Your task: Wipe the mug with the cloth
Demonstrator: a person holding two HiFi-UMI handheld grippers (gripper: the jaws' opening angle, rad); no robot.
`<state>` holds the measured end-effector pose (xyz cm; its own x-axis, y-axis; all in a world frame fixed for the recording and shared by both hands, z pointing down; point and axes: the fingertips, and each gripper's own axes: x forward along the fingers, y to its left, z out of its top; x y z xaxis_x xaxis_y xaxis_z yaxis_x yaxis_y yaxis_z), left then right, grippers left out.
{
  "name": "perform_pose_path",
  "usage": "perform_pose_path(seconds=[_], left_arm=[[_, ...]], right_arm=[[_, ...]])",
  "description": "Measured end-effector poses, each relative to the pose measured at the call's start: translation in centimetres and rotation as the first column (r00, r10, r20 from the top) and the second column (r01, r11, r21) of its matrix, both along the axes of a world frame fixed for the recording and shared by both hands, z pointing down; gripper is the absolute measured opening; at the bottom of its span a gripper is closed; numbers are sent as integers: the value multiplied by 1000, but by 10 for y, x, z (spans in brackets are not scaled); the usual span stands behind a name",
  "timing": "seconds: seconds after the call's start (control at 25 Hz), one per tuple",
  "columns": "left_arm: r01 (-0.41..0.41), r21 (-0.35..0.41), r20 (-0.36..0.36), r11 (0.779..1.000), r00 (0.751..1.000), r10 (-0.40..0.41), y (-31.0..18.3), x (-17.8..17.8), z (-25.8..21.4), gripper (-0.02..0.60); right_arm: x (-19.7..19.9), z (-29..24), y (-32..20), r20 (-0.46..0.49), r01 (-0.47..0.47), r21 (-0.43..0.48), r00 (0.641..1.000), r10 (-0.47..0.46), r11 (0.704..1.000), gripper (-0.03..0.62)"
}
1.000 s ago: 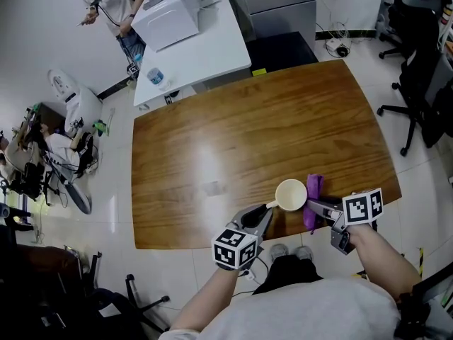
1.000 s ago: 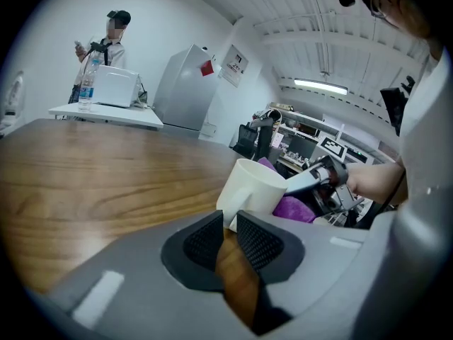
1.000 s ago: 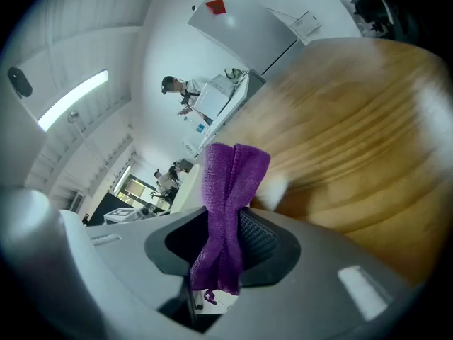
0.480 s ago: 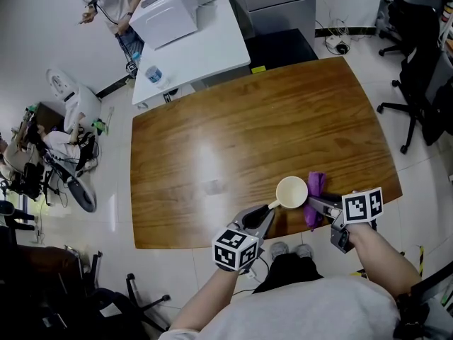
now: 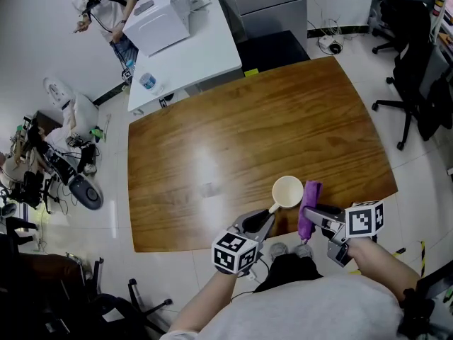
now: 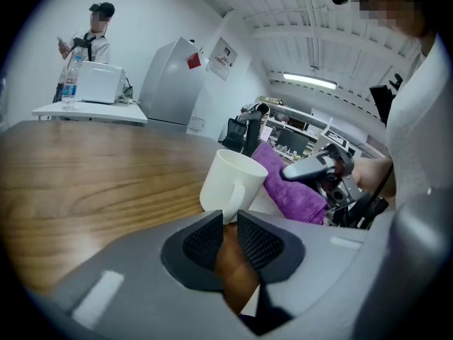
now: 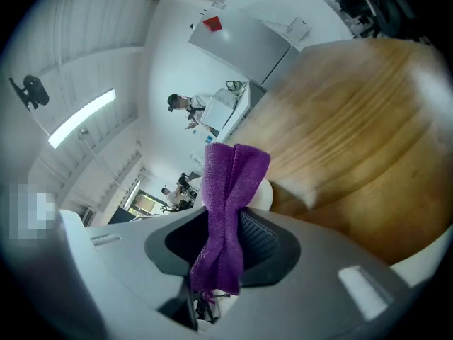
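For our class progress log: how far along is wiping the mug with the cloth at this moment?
Done: the left tool is closed on the handle of the mug, and the right tool has the cloth pinched. In hand: the cloth is held up beside the mug. Left: the wiping itself; no contact is clear.

Grey L gripper, R gripper w/ b&w marker cubes; grey tee.

white mug, purple cloth, brown wood-grain table
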<state>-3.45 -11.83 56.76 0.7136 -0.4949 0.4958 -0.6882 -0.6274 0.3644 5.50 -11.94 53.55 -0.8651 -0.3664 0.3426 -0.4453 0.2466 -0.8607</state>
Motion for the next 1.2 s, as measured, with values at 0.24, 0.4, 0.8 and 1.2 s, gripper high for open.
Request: perform_pose_path(seconds=[0.24, 0.4, 0.8, 1.2], left_arm=[[-29, -2, 2, 1000, 1000, 29, 1, 12, -1, 51], [-41, -2, -1, 999, 999, 41, 1, 15, -1, 52], [-95, -12, -9, 995, 995, 95, 7, 31, 0, 49], [-146, -16, -15, 989, 989, 145, 14, 53, -7, 35]], right_arm=[[1, 39, -8, -90, 18, -40, 996, -21, 999, 127], [3, 56, -12, -181, 49, -38, 982, -55, 998, 127], [10, 8, -7, -4, -17, -39, 1000, 17, 999, 127], [5, -12, -5, 105, -58, -64, 992, 65, 996, 127]])
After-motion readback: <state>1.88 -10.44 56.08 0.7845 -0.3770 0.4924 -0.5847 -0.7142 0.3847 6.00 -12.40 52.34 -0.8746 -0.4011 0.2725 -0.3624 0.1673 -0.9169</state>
